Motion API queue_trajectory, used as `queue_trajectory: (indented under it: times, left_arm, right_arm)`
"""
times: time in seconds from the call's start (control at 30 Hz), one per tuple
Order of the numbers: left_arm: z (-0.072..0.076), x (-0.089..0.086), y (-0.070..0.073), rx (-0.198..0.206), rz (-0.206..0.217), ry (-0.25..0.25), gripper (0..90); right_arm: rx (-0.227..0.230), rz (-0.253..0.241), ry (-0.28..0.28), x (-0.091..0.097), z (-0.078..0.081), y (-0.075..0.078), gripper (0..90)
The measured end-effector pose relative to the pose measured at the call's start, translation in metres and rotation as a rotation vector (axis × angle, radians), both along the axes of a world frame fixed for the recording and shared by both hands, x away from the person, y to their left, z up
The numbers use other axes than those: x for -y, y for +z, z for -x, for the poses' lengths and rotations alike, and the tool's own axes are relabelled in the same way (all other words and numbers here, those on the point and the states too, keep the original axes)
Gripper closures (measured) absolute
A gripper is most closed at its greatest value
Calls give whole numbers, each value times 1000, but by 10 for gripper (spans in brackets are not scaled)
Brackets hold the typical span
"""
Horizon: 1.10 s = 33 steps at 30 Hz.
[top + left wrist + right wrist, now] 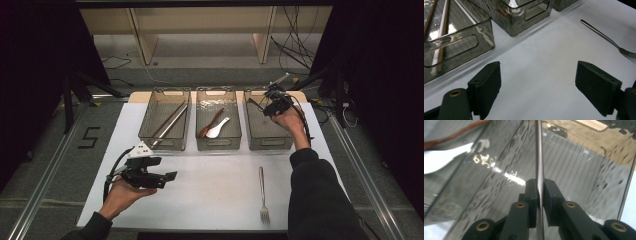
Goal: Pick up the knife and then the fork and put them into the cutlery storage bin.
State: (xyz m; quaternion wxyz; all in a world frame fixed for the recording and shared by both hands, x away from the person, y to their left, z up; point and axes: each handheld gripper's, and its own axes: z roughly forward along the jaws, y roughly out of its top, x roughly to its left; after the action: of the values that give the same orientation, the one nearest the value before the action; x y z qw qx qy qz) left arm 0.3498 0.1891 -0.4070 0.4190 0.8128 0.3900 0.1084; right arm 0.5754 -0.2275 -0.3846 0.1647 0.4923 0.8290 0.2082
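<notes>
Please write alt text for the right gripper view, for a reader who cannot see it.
The right gripper holds a thin metal utensil handle upright between its two black jaws, inside a smoky transparent bin. Through the bin's wall, at upper left, a white spoon lies in the neighbouring bin.

Dark sleeves, black tools point(170, 176), brass screws, trailing black cables

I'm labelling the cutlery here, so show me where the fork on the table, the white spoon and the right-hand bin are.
fork point(263, 194): high view, middle of its handle.
white spoon point(215, 132): high view, on its bowl.
right-hand bin point(270, 144): high view, on its near wall.
</notes>
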Motion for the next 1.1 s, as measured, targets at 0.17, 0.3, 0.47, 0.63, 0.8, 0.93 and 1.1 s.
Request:
queue_trajectory:
  times: [0.17, 0.3, 0.47, 0.63, 0.8, 0.93, 1.1]
  left_arm:
    - [0, -1, 0, -3, -2, -3, 204]
    - [0, 0, 0, 0, 1, 2, 204]
    - [0, -1, 1, 6, 2, 3, 201]
    - [0, -2, 1, 5, -1, 4, 200]
    - [1, -2, 1, 8, -1, 8, 200]
    - [1, -2, 2, 16, 4, 13, 199]
    - [2, -4, 3, 21, 13, 26, 199]
  right_arm:
    - [70, -49, -8, 2, 2, 12, 658]
    - [72, -70, -14, 6, 6, 16, 590]
    - [58, -87, -6, 8, 13, 19, 480]
    - [70, -118, 17, 7, 28, 26, 392]
    - [66, -153, 52, 9, 50, 31, 358]
    - [82, -157, 72, 10, 70, 33, 336]
    - [91, -146, 106, 5, 93, 32, 316]
